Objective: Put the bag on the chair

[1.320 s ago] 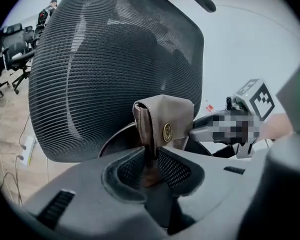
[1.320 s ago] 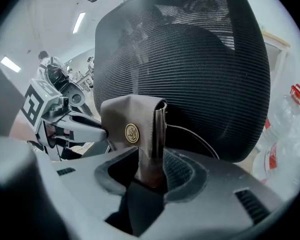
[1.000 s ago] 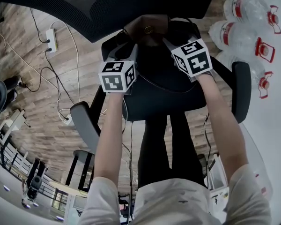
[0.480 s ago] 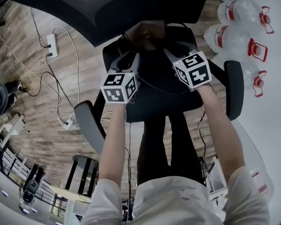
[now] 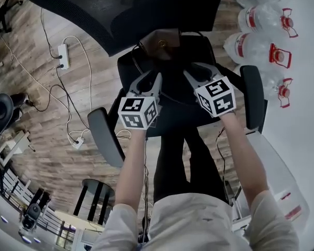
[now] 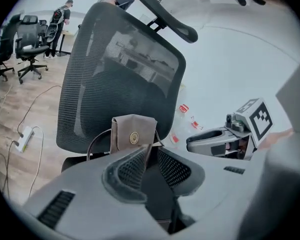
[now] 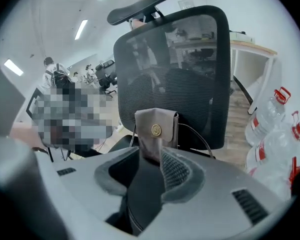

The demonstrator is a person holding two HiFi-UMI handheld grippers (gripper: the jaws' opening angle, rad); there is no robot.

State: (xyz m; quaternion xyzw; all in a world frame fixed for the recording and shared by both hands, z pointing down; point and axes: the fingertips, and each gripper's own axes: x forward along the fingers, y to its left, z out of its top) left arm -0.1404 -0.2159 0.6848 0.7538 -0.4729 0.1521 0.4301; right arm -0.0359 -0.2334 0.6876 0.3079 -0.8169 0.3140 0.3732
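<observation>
the bag (image 5: 162, 42) stands on the chair (image 5: 178, 114) seat, leaning on the backrest (image 5: 120, 9). the left hand-held gripper (image 5: 148, 82) is open and empty, and the right hand-held gripper (image 5: 199, 73) has jaws closing on nothing. best to draw both straight back without nudging the bag.

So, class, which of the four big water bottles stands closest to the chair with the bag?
The bottle lowest in the head view: it stands right beside the armrest, while the other three line up farther off.

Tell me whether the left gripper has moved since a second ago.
Yes. The left gripper has drawn back from the bag on the chair, toward the person.
</observation>
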